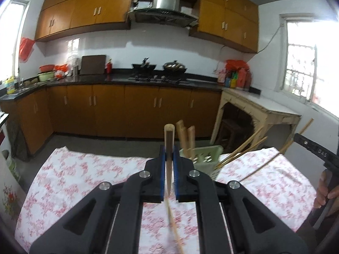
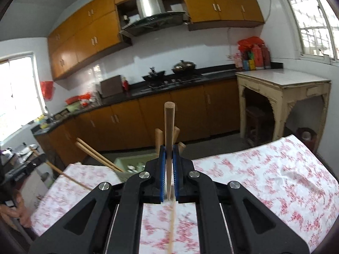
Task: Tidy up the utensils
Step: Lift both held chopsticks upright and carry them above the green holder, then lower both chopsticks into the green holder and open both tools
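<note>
My left gripper (image 1: 169,154) is shut on a wooden chopstick (image 1: 168,146) that sticks up between the blue pads and runs back under the jaws. My right gripper (image 2: 169,154) is shut on another wooden chopstick (image 2: 169,127) the same way. A pale green utensil basket (image 1: 206,158) stands on the table just ahead and right of the left gripper, with wooden handles (image 1: 186,137) upright in it and chopsticks (image 1: 241,148) leaning out to the right. In the right wrist view the basket (image 2: 131,163) sits ahead left, with chopsticks (image 2: 95,154) leaning out left.
The table wears a white cloth with red flowers (image 1: 84,173). The other hand-held gripper (image 1: 317,152) shows at the right edge. Behind are orange cabinets, a black counter with a stove and pots (image 1: 161,67), and a cream side table (image 2: 284,89).
</note>
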Motion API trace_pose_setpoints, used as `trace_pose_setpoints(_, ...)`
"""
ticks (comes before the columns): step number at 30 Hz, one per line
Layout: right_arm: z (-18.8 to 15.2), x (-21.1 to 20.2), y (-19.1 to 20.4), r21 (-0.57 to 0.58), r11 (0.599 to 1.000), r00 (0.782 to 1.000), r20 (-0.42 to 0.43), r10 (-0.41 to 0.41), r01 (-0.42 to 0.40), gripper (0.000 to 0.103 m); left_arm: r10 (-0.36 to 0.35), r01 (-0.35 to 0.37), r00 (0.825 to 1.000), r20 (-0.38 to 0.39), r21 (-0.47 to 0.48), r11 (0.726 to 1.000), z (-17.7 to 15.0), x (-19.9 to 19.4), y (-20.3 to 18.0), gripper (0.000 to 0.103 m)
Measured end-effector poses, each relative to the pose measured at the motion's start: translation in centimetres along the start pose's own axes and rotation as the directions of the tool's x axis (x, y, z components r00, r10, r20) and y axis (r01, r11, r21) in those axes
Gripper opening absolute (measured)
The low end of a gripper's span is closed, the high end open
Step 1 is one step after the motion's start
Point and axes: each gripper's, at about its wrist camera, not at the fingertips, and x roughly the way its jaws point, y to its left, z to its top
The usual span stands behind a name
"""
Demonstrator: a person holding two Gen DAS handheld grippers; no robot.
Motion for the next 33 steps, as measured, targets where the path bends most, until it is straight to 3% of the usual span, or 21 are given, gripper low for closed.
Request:
trace_pose_setpoints(7, 2.6, -0.4, 2.6, -0.035, 0.998, 0.998, 0.046, 0.051, -0.050, 0.007, -0.070, 0.069, 0.997, 0.043, 0.015, 0.997, 3.0, -0.8, -3.1, 0.008)
trace_pose_setpoints(20, 5.3, 3.9, 4.3, -0.066, 0.997, 0.997, 0.069, 0.036, -0.032, 0.007, -0.028, 0.029, 0.978, 0.207, -0.003, 1.000, 11.1, 1.8, -6.8, 0.008)
trace_pose_setpoints(25, 4.7, 6.4, 3.6, -0.042, 0.999, 0.999, 0.014, 0.034, -0.033, 0.007, 0.005, -0.003, 0.984, 0.180, -0.011, 1.000, 11.0, 5.0, -6.9, 0.008)
trace_pose_setpoints(33, 2.4, 10.1, 3.1, -0.004, 0.999, 0.995, -0.090, 0.038, -0.038, 0.007, 0.039, -0.033, 0.995, 0.095, -0.072, 0.997, 7.9, 9.7, -4.7, 0.008)
